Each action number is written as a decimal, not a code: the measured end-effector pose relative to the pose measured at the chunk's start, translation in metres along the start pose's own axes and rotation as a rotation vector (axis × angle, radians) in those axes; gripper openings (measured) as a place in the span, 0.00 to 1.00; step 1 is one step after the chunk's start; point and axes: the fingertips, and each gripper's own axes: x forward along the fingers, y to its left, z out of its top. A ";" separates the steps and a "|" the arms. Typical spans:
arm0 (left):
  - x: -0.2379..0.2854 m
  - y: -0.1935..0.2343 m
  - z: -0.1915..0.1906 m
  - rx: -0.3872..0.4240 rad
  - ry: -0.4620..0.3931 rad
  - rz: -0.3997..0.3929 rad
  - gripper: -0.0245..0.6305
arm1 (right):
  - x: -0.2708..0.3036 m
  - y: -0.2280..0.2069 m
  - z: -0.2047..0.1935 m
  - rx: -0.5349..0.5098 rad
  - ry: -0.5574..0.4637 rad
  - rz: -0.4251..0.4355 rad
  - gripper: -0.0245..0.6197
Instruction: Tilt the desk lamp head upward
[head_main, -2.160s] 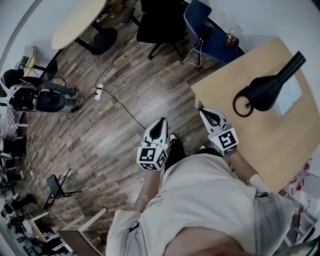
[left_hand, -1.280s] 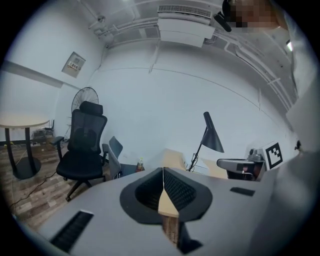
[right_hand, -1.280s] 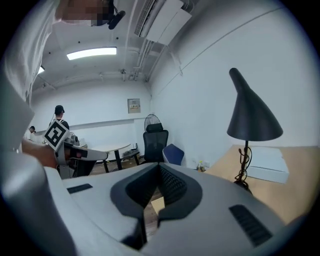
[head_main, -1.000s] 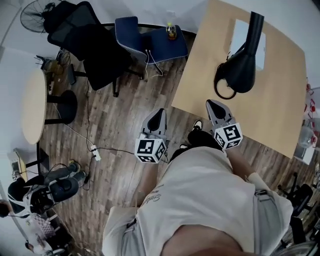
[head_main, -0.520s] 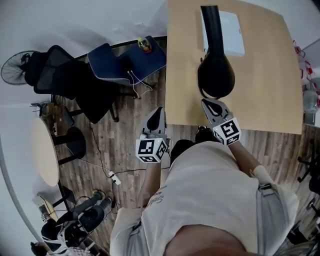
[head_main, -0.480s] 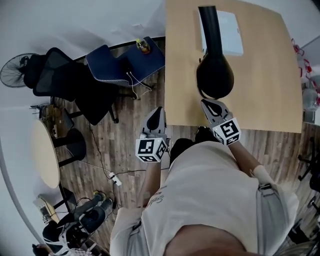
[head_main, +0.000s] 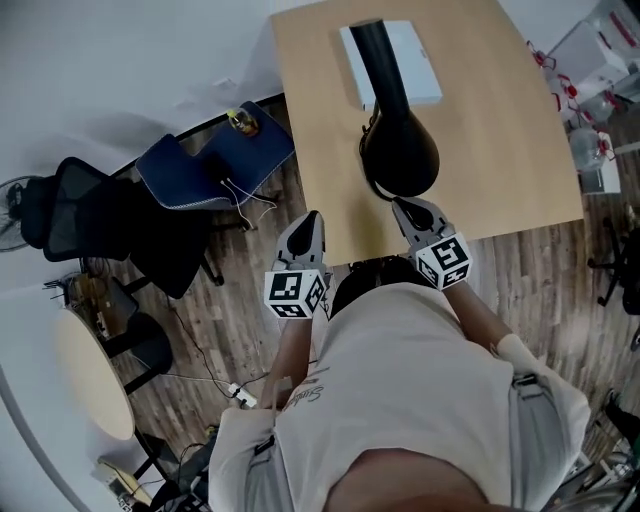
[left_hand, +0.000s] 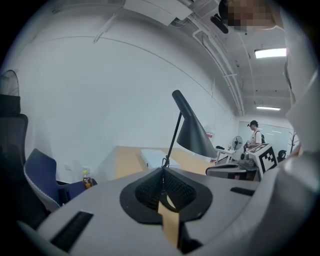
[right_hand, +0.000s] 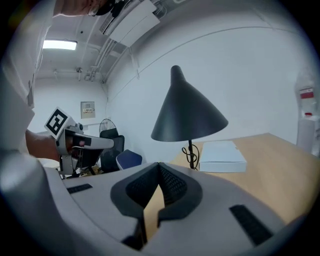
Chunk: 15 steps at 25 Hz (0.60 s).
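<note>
Fingers (right_hand: 175, 186) shut, empty, on both L gripper (head_main: 311, 219) & R gripper (head_main: 402, 207); we'd open R, nudge shade (head_main: 399, 158) rim up slowly.

Lamp head (head_main: 398, 160) has come round to just before right tool (head_main: 401, 207)

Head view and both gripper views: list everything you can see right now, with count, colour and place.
Desk: 1, light wood, ahead of the person.
Lamp: 1, black, on the desk, head angled down.
Box: 1, white, flat, by the lamp's foot.
Blue chair: 1, left of the desk.
Bottle: 1, yellowish, on the blue chair.
Black chair: 1, further left.
Round table: 1, light wood, lower left.
Power strip: 1, white, on the floor.
Bystander: 1, dark cap, far background.
Left gripper: grey, shut, empty, beside the desk's near corner.
Right gripper: grey, shut, empty, close to the lamp head.
</note>
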 end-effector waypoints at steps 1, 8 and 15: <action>0.004 -0.002 0.002 0.008 0.004 -0.026 0.06 | -0.002 -0.002 0.003 0.007 -0.005 -0.026 0.03; 0.033 -0.023 0.000 0.063 0.049 -0.181 0.06 | -0.030 -0.022 0.014 0.052 -0.047 -0.176 0.03; 0.074 -0.046 -0.039 0.132 0.158 -0.289 0.06 | -0.046 -0.030 0.023 0.077 -0.101 -0.242 0.03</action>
